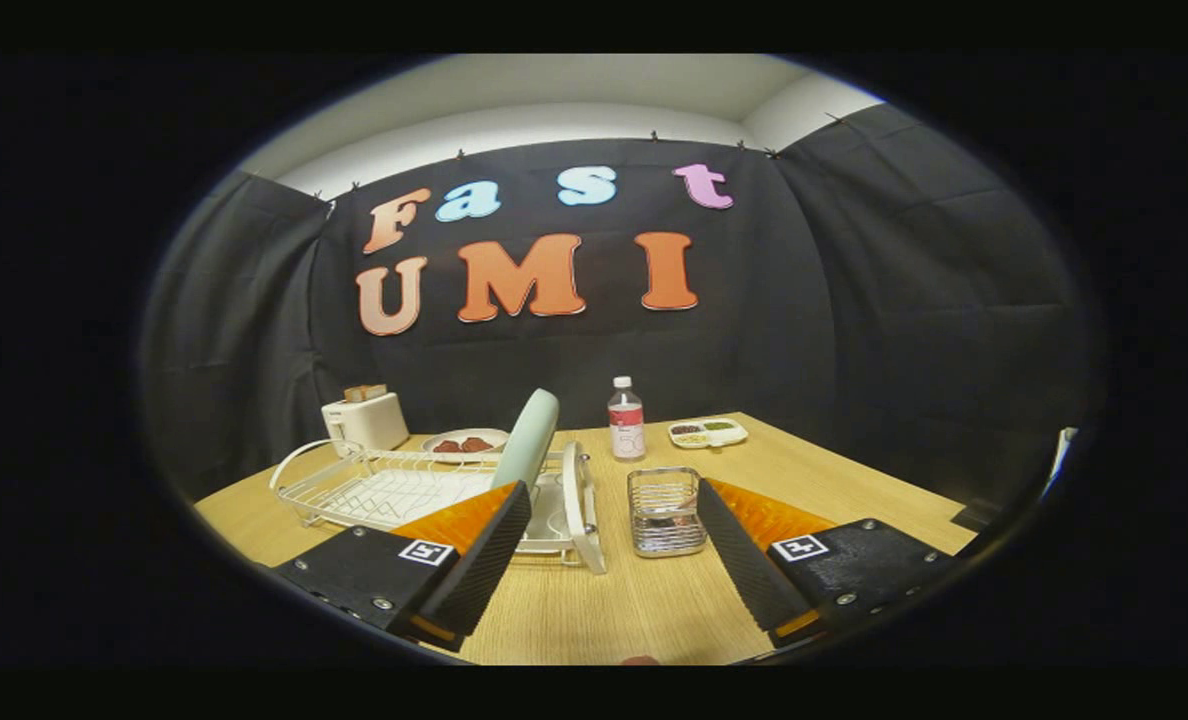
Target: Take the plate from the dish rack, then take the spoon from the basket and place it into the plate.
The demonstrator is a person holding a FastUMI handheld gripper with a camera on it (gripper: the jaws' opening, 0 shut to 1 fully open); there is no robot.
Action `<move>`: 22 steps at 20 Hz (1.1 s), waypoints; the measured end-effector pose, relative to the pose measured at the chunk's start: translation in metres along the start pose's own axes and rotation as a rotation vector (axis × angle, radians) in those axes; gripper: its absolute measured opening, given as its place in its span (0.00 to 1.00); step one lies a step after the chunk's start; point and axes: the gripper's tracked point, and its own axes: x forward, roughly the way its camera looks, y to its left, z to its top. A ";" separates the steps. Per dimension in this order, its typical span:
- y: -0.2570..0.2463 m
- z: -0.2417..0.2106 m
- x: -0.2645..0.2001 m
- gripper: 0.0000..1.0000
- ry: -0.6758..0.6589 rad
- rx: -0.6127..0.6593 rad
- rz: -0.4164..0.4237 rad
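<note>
A pale green plate point(529, 438) stands on edge in the white wire dish rack point(394, 490), just beyond my left finger. A small wire basket point(665, 511) sits on the wooden table between the fingers, a little ahead of them and closer to the right one. A spoon is not clear to see inside it. My gripper point(614, 520) is open, held above the table, with nothing between its fingers.
Behind the rack stand a white toaster point(365, 420) and a plate of food point(465, 441). A bottle point(626, 419) and a divided white dish point(708, 432) sit at the table's far side. The wooden table point(834, 480) ends at the black cloth wall.
</note>
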 end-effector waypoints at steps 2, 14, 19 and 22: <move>0.000 -0.001 -0.001 0.99 0.001 -0.003 0.000; 0.003 0.007 0.006 0.99 0.014 0.006 -0.003; 0.028 0.026 0.022 0.99 0.017 -0.003 0.033; 0.047 0.031 0.036 1.00 0.046 0.007 0.059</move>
